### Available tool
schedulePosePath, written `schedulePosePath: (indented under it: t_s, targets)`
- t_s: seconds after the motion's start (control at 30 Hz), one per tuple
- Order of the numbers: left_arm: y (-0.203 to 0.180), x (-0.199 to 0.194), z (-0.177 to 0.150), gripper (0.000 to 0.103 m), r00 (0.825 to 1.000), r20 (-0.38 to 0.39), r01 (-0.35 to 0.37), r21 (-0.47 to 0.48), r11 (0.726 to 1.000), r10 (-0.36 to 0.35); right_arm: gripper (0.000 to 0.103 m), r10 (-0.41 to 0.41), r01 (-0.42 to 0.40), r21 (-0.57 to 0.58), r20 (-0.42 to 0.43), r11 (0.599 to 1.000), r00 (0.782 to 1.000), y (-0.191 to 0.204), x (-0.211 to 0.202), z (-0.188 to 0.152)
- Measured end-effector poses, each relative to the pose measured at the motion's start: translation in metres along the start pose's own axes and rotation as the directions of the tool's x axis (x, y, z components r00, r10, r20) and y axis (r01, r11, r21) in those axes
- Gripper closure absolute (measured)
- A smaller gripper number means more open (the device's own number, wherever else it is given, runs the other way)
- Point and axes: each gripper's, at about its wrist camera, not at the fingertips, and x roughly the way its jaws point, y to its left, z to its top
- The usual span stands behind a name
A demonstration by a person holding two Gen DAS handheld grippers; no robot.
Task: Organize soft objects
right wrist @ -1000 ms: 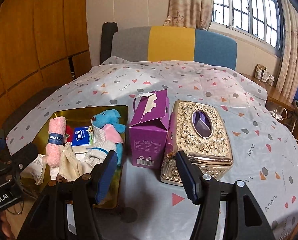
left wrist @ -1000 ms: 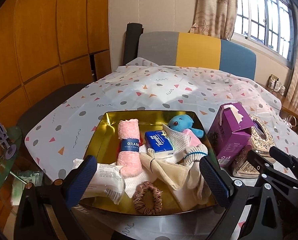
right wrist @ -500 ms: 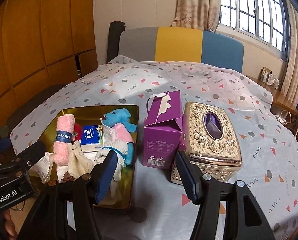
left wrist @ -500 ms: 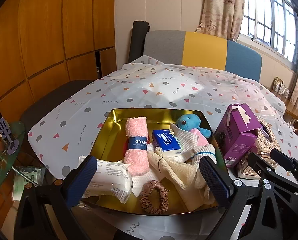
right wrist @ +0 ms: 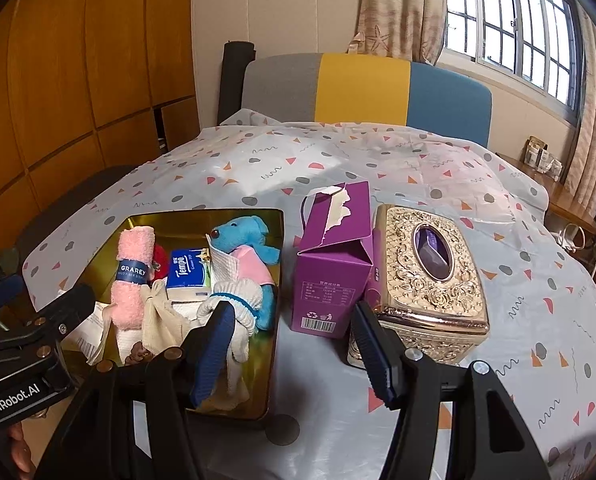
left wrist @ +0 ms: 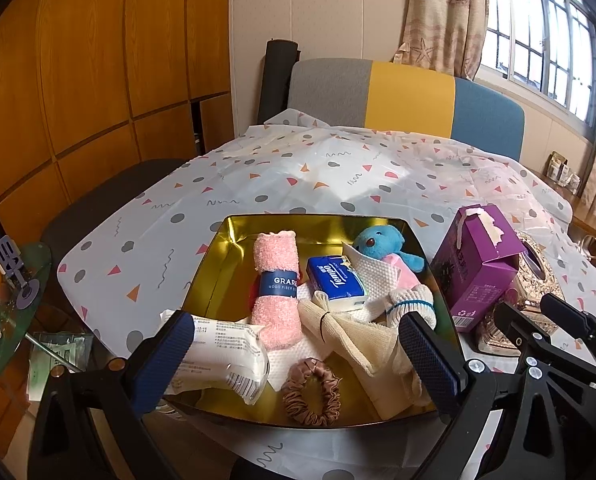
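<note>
A gold tray point(left wrist: 217, 252) point(right wrist: 271, 360) on the patterned tablecloth holds a rolled pink towel point(left wrist: 275, 280) point(right wrist: 131, 276), a blue tissue pack point(left wrist: 336, 278) point(right wrist: 187, 274), a blue plush toy point(left wrist: 382, 242) point(right wrist: 241, 236), a white glove point(left wrist: 412, 304), a cream cloth point(left wrist: 350, 332), a pink scrunchie point(left wrist: 312, 392) and a plastic packet point(left wrist: 221, 356). My left gripper point(left wrist: 298, 360) hovers open over the tray's near end, nothing between its fingers. My right gripper point(right wrist: 291, 352) stands open in front of the purple carton point(right wrist: 334, 276), beside the tray's right edge.
The purple carton point(left wrist: 480, 264) and an ornate gold tissue box point(right wrist: 426, 276) stand right of the tray. A grey, yellow and blue sofa back point(left wrist: 406, 100) lies beyond the table. A glass side table point(left wrist: 5, 304) with clutter is at the left. A hand point(right wrist: 19, 450) shows bottom left.
Both views have drifted slightly, so the tray and boxes sit a little further right and lower in the frames. Nothing was taken hold of or let go.
</note>
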Motion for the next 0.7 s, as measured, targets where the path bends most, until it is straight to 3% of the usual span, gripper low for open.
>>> schedulePosePath:
  t_s: [0.7]
  targets:
    - [0.001, 0.0008, -0.0035, 0.0, 1.0, -0.005, 0.0, 0.008, 1.0, 0.0, 0.042, -0.004, 0.004, -0.003, -0.01, 1.0, 1.0, -0.001, 0.0016, -0.0033]
